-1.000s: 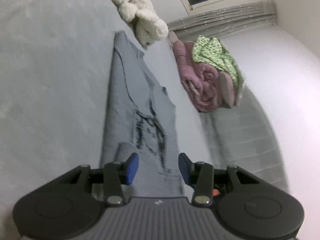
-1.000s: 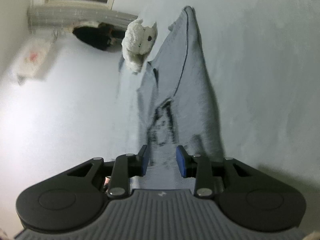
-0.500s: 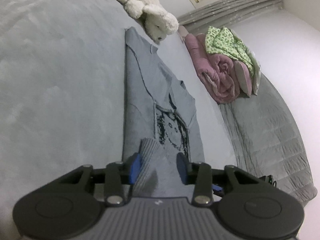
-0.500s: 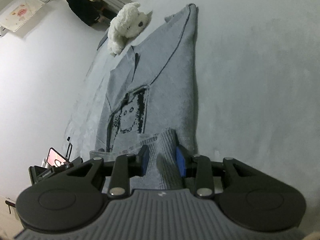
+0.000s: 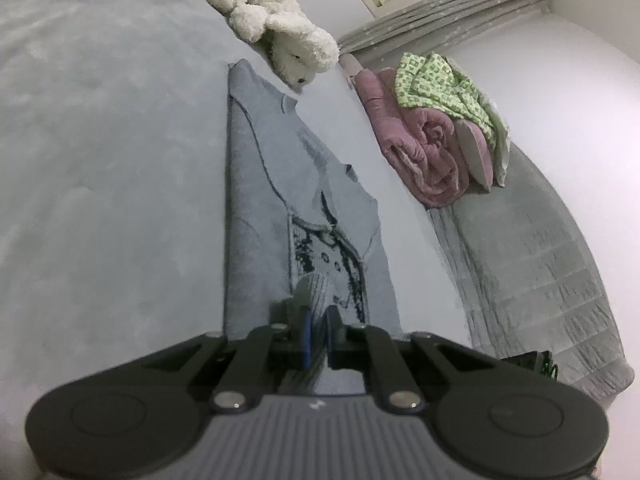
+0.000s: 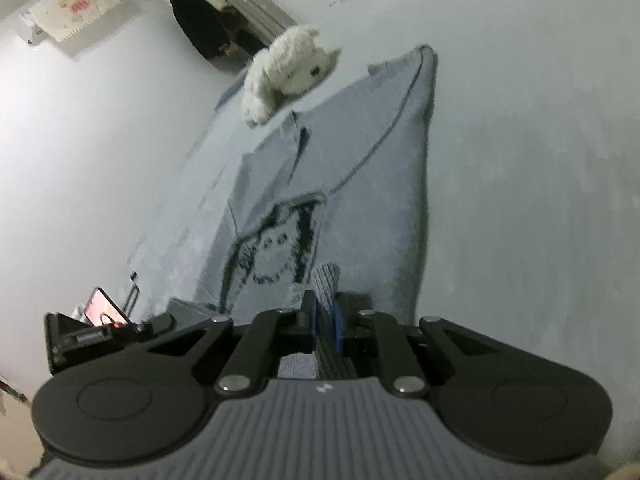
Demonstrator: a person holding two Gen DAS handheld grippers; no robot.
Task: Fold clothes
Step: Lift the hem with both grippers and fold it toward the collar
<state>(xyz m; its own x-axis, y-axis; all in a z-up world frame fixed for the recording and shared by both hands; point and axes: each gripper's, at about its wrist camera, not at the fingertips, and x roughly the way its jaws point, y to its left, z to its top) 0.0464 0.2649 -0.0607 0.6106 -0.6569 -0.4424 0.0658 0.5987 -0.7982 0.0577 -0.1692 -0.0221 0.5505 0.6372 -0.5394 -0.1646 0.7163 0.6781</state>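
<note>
A pale grey bed surface (image 5: 100, 168) fills most of both wrist views. On it lies the grey sweater (image 5: 260, 208), stretched lengthwise away from the cameras, folded narrow, with a dark cartoon print (image 5: 332, 252) showing on its near half. Its ribbed hem is the end nearest the grippers.

To the right in the left wrist view, a rolled pink quilt (image 5: 424, 152) sits at the edge of the bed with a green patterned cloth (image 5: 440, 84) draped over it; a grey quilted cover (image 5: 540, 264) hangs below them. A white plush dog (image 5: 280, 40) lies just beyond the sweater's far end, near its collar.

In the right wrist view, a small stand with a phone (image 6: 102, 306) sits low at the left.

The left gripper (image 5: 316, 334) has just been closing, and its 2 blue pads pinch a ridge of the ribbed hem. The right gripper (image 6: 324, 320) has also just been closing, and its pads pinch another bunched fold of the same hem.
</note>
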